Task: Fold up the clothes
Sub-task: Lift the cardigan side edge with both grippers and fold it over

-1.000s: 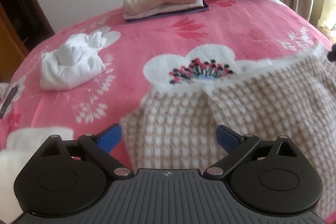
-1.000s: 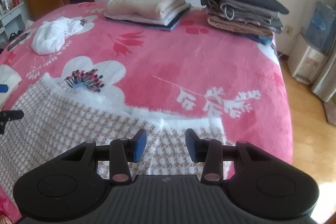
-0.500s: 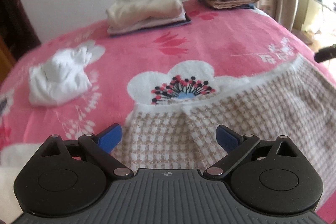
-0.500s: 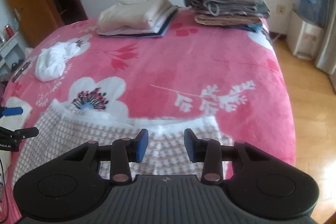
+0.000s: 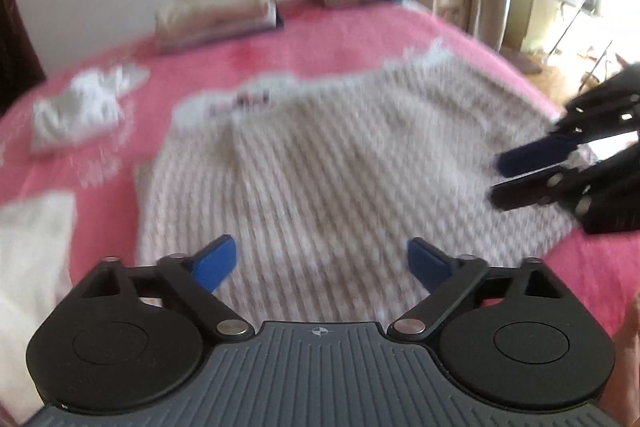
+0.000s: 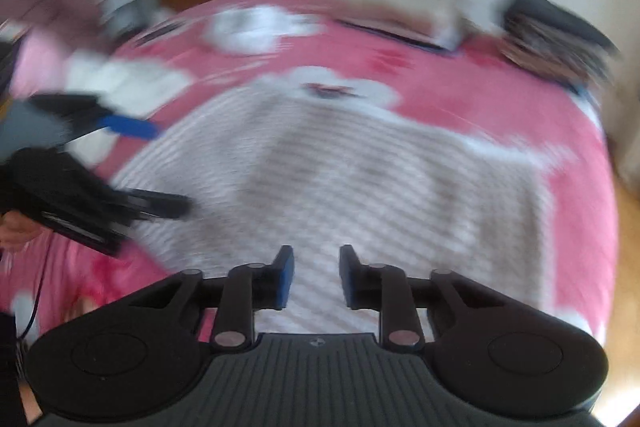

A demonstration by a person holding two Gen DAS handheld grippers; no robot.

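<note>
Pink flowered bedspread (image 5: 328, 39) covers the bed; both views are blurred. Nearest, the checked beige garment (image 5: 320, 167) lies spread flat on it. Left gripper (image 5: 322, 263) sits over the garment's near edge, jaws wide apart and just closing, nothing between them. Right gripper (image 6: 316, 277) sits over the garment's other side, jaws narrow and just closing, pads not pressing cloth. Beyond the garment: a crumpled white cloth (image 5: 84, 107), then two folded stacks (image 5: 216, 15) by the wall.
</note>
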